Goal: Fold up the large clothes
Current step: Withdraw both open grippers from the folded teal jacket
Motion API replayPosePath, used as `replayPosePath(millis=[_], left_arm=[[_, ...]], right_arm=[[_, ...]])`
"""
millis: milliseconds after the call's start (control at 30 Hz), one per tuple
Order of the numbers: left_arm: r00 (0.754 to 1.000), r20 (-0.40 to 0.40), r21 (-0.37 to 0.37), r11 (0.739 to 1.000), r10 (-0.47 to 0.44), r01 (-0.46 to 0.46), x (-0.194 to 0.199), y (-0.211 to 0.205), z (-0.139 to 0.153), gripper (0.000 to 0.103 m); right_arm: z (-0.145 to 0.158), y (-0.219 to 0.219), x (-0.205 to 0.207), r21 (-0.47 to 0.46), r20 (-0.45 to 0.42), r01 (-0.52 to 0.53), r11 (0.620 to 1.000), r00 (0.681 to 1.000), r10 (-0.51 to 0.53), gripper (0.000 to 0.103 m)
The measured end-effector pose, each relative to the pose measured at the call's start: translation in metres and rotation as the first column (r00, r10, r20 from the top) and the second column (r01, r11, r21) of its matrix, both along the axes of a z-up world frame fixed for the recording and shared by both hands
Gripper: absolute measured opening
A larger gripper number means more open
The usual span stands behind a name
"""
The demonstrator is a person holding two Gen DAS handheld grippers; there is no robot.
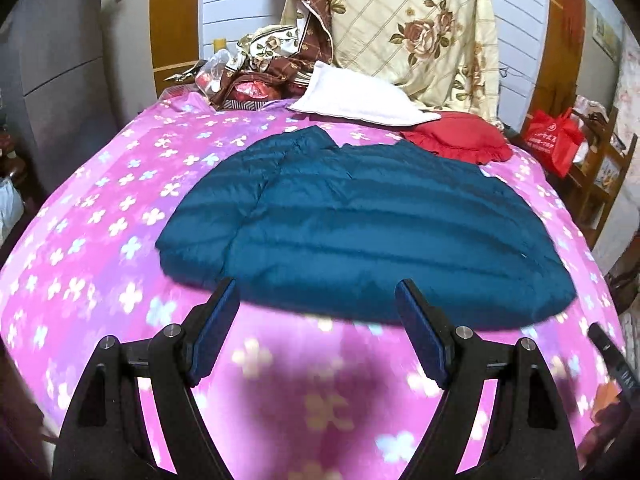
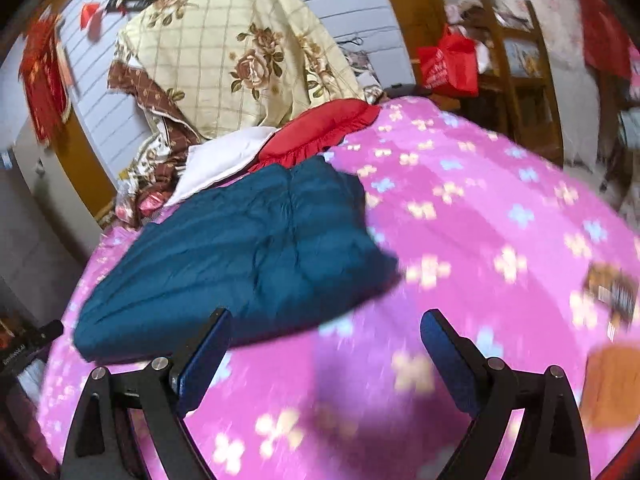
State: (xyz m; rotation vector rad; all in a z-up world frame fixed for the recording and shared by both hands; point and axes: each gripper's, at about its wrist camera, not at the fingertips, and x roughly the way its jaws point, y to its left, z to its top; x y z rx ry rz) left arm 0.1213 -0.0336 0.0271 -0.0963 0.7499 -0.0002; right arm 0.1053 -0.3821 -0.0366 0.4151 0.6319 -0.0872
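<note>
A teal quilted jacket (image 1: pixel 352 224) lies flat on a pink flowered bedspread (image 1: pixel 100 240), one sleeve folded over its left part. My left gripper (image 1: pixel 316 292) hovers open just short of the jacket's near hem, nothing between its blue pads. In the right wrist view the same jacket (image 2: pixel 240 256) lies ahead and to the left on the bedspread (image 2: pixel 480 220). My right gripper (image 2: pixel 326 324) is open wide and holds nothing. Its left finger (image 2: pixel 208 344) overlaps the jacket's near edge in the picture, and the rest of the gap is over bare bedspread.
A white pillow (image 1: pixel 356 96), a red frilled cushion (image 1: pixel 460 136) and a heaped floral quilt (image 1: pixel 412 28) crowd the head of the bed. A red bag (image 1: pixel 554 140) hangs on a wooden rack to the right. A small brown object (image 2: pixel 612 292) lies on the bedspread at right.
</note>
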Motion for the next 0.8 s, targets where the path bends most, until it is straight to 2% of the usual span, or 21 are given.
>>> replayPosePath(millis=[67,133,333,533,700,767,800], left_arm=[[1.0,0.002,-0.022,1.0,-0.008,0.008,-0.013,-0.002,0.003,0.08],[1.0,0.006,-0.021,0.999,-0.024,0.024,-0.025,-0.009,0.007,0.08],[0.998,0.048,-0.014,0.999,-0.04,0.04,-0.053,-0.016,0.025,0.08],[0.997,0.06,-0.016,0.999,-0.049,0.05,-0.065,-0.015,0.031,0.08],[0.995,0.076,0.014,0.998,-0.062,0.061,-0.073,-0.014,0.031,0.08],[0.994,0.088,0.03,0.998,-0.062,0.059,-0.075,-0.01,0.031,0.08],[0.994,0.093,0.038,0.998,-0.057,0.054,-0.075,-0.008,0.03,0.08]], right_arm=[[-0.006,0.004,-0.011,0.015,-0.011,-0.008,1.0,1.0,0.008,0.094],[-0.01,0.009,-0.018,-0.007,-0.026,-0.011,1.0,1.0,0.011,0.094],[0.001,0.019,-0.041,-0.036,0.0,-0.033,0.999,0.999,0.034,0.094],[0.006,0.024,-0.051,-0.026,0.005,-0.047,0.999,0.999,0.047,0.094],[0.001,0.032,-0.052,-0.032,-0.022,-0.06,0.998,0.998,0.06,0.094],[-0.001,0.039,-0.046,-0.036,-0.042,-0.092,0.995,0.995,0.09,0.089],[-0.001,0.042,-0.041,-0.042,-0.053,-0.111,0.993,0.993,0.109,0.08]])
